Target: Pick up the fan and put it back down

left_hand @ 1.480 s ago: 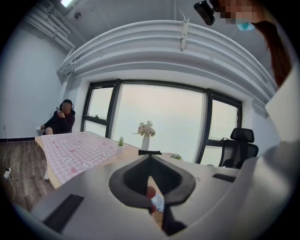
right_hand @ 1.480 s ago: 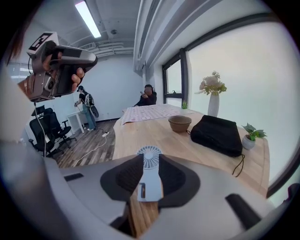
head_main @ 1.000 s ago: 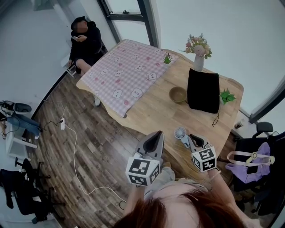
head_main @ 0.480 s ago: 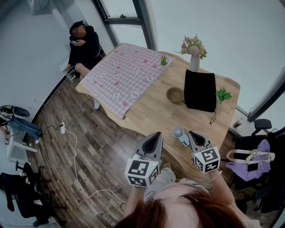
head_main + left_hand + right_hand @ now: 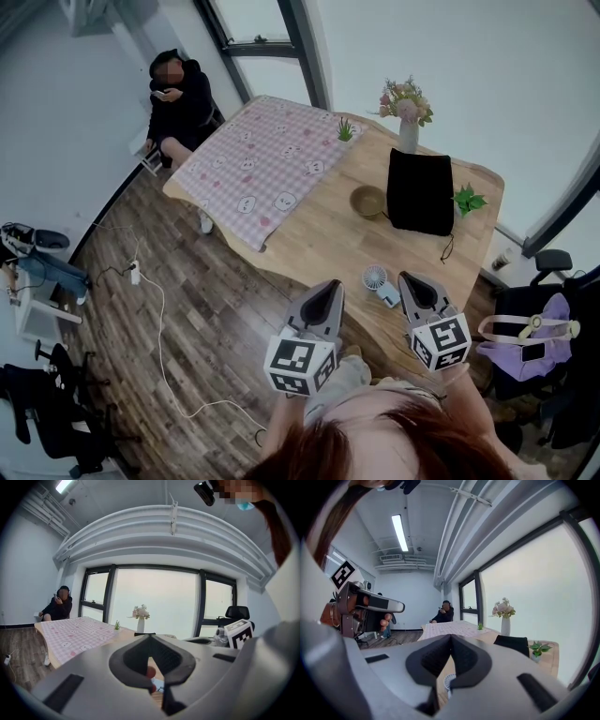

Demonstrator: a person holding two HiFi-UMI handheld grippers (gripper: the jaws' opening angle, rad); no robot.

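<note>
On the wooden table [image 5: 319, 242], near its edge, the little fan [image 5: 377, 278], upright I think, sits just beside the right gripper [image 5: 410, 279]. It and the left gripper [image 5: 330, 285] are both squeezed tight on nothing. Coming down like that, the right gripper could knock the fan off.

No words, brands or numbers are legible; only black-and-white square code patterns, on the left gripper's cube [image 5: 300, 361] and the right gripper's cube [image 5: 441, 339], lower centre of the head view
</note>
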